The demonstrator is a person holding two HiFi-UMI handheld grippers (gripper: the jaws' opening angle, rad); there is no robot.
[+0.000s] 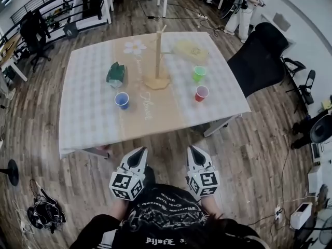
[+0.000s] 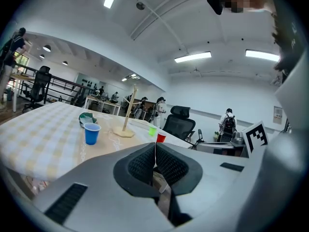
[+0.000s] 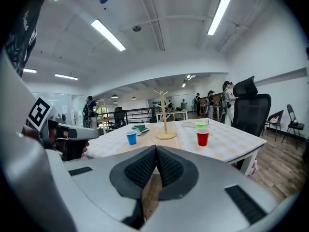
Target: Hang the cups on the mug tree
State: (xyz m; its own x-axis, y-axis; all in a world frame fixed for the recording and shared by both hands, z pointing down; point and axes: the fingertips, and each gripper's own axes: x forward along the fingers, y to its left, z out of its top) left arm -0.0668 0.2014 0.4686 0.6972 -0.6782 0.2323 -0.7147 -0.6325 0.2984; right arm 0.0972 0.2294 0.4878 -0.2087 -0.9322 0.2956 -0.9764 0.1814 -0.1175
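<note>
left gripper [image 1: 140, 151] clenched, empty | right gripper [image 1: 193, 150] clenched, empty | blue plastic cup [image 1: 121, 100] left of wooden mug tree [image 1: 157, 61] | green plastic cup [image 1: 198, 73], red plastic cup [image 1: 201, 93] to its right

Bright, even indoor light fills all three views. It comes from long ceiling strip lights [image 2: 193, 57] that glow white with slight glare. The counter [image 1: 88, 113] is evenly lit and a little washed out. Shadows on it are faint and soft, with a darker shadow beneath its near edge on the wood floor [image 1: 39, 108]. Heavy fisheye bending curves straight lines toward the edges. Both gripper views have black rounded corners, and the closest foreground looks slightly soft.
</note>
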